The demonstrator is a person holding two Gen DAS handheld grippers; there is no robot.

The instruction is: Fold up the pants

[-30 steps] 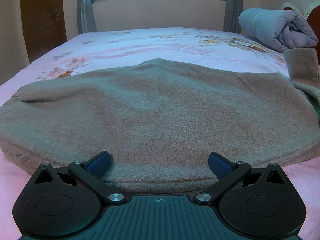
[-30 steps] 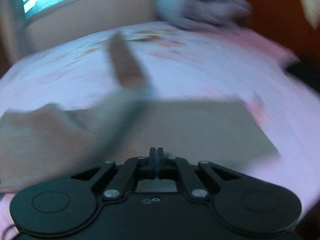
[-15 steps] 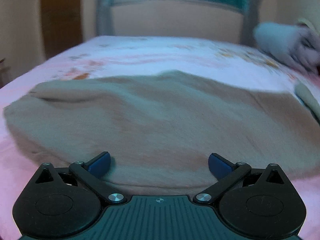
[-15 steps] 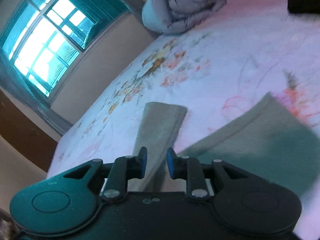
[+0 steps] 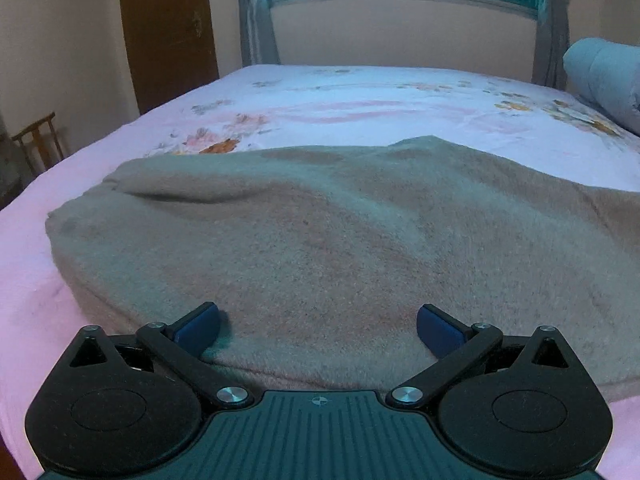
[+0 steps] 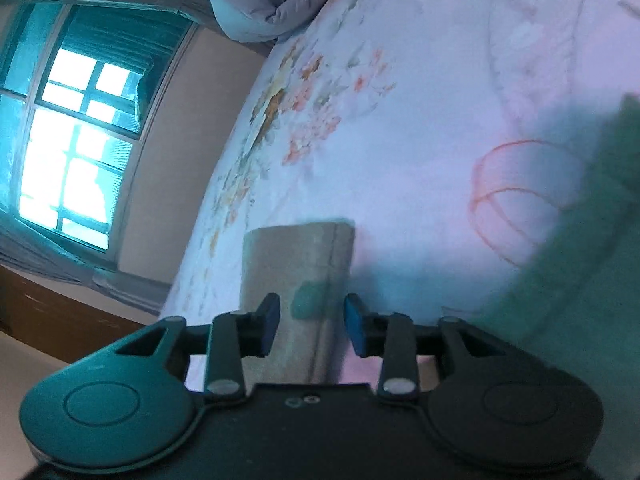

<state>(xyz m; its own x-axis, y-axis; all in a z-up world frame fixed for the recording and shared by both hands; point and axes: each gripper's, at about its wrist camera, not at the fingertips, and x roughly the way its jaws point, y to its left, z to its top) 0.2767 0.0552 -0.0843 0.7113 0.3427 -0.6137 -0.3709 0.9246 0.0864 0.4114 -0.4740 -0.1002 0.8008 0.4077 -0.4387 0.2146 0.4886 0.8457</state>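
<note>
- Bed (image 5: 360, 92) carries the pants (image 5: 340, 240).
- Right hand-held gripper (image 6: 312, 320) has unclenched, dropping the leg (image 6: 296, 256) (fold laid).
- Left hand-held gripper (image 5: 318, 326) gapes, empty.

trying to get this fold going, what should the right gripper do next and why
Probably ease the right gripper forward and close on the pant leg. Its jaws stand apart with the leg's narrow end lying between them, and the pads do not seem to press it yet. The left gripper is wide open over the pants, which lie spread on the bed, so nothing is held.
</note>
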